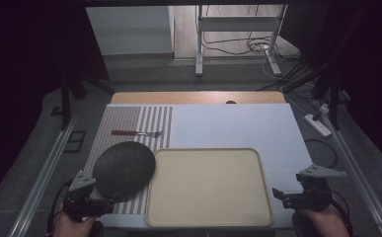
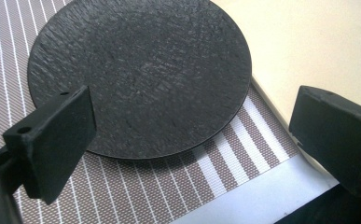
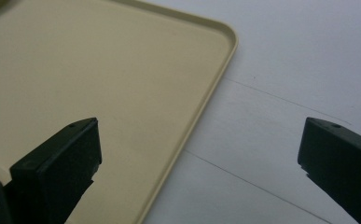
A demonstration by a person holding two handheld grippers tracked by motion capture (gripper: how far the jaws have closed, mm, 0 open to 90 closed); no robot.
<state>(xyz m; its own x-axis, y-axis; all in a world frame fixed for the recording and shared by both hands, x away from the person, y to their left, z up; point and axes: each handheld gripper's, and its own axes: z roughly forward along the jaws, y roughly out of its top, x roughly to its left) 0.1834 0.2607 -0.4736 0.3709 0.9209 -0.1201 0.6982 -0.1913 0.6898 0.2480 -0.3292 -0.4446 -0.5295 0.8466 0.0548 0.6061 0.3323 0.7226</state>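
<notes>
round flat black textured plate (image 2: 141,77): no long axis, flat on striped mat (image 2: 136,191) | left gripper (image 2: 192,140) spread, holding nothing | right gripper (image 3: 199,158) spread

Plate (image 1: 124,169): on the placemat (image 1: 129,123), near end, its 3 o'clock edge just beside the tray (image 1: 208,217).
Fork (image 1: 136,133): on the placemat at 12 o'clock of the plate, lying crosswise.
Tray: on the counter (image 1: 238,123), at 3 o'clock of the placemat.
Left tongs (image 1: 87,197): at 7 o'clock of the plate.
Right tongs (image 1: 289,197): at 3 o'clock of the tray.
</notes>
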